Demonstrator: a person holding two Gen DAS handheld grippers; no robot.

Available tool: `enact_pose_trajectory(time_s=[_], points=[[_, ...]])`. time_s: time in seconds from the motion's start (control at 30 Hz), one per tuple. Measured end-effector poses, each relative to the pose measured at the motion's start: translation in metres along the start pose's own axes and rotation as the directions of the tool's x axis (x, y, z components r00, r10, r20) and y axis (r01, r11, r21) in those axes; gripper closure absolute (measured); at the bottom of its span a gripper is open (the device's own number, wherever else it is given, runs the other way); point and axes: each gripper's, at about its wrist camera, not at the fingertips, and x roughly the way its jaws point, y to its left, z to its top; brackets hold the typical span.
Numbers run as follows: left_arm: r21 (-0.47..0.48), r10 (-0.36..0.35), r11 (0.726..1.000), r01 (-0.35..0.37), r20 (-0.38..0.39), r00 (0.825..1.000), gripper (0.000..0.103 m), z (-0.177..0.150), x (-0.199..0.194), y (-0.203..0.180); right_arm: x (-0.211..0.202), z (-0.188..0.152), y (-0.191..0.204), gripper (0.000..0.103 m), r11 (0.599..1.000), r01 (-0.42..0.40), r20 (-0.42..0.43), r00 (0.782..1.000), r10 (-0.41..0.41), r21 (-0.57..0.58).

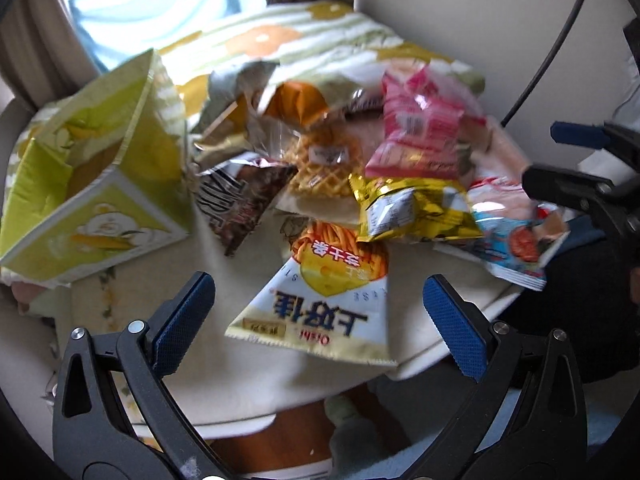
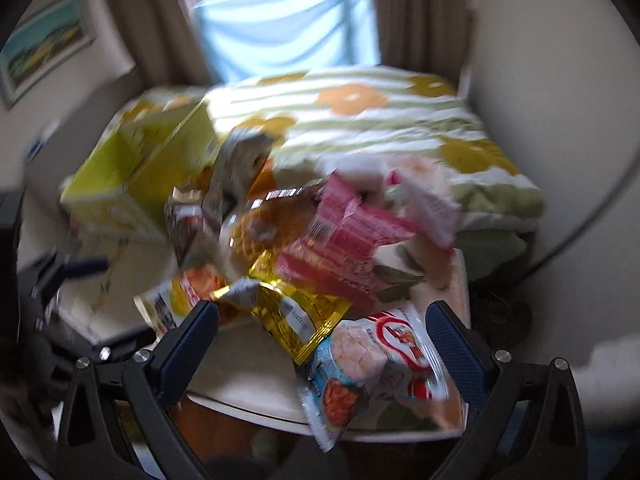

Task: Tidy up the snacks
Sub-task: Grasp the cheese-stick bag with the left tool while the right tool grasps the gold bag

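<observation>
A heap of snack bags lies on a round cloth-covered table (image 1: 248,376). Nearest my left gripper (image 1: 320,320) is a white and yellow cheese-stick bag (image 1: 324,308); the gripper is open just short of it, holding nothing. Behind it lie a gold bag (image 1: 412,208), a pink bag (image 1: 424,128), a waffle pack (image 1: 320,168), a dark brown bag (image 1: 244,204) and a blue and white bag (image 1: 512,236). An open yellow-green box (image 1: 92,184) stands at the left. My right gripper (image 2: 322,332) is open over the gold bag (image 2: 288,312) and the blue and white bag (image 2: 372,364). The right wrist view is blurred.
A flowered blanket (image 1: 304,40) is piled behind the snacks against a curtained window (image 2: 288,32). A black cable (image 1: 556,40) runs down the wall at the right. The table's front edge drops to a wooden floor (image 1: 280,440). A framed picture (image 2: 44,48) hangs at the left.
</observation>
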Motion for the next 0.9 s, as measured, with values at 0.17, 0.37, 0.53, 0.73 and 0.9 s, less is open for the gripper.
enact_pose_trajectory(time_s=[0.17,0.37,0.53,0.73,0.9], points=[[0.0,0.028,1.0,-0.028,-0.09,0.996,0.0,0.003,0.033,0.001,0.044,0.007,-0.002,0.0,0.984,-0.131,-0.132,0.985,0.115,-0.118],[0.013,0.042,0.999,-0.041,-0.171,0.984,0.0,-0.002,0.064,-0.002,0.078,0.011,0.001,0.0,0.959,-0.207,-0.22,0.962,0.164,-0.194],[0.001,0.026,1.0,-0.026,-0.197,0.98,0.0,-0.002,0.078,-0.002,0.1,0.009,0.007,0.0,0.921,-0.299,-0.311,0.926,0.216,-0.251],[-0.046,-0.024,0.999,0.016,-0.2,0.979,0.018,-0.004,0.087,0.007,0.124,0.014,0.019,0.0,0.883,-0.34,-0.376,0.903,0.21,-0.324],[-0.066,-0.061,0.997,0.05,-0.187,0.98,0.031,-0.008,0.086,0.012,0.146,0.018,0.027,0.004,0.881,-0.337,-0.411,0.892,0.186,-0.331]])
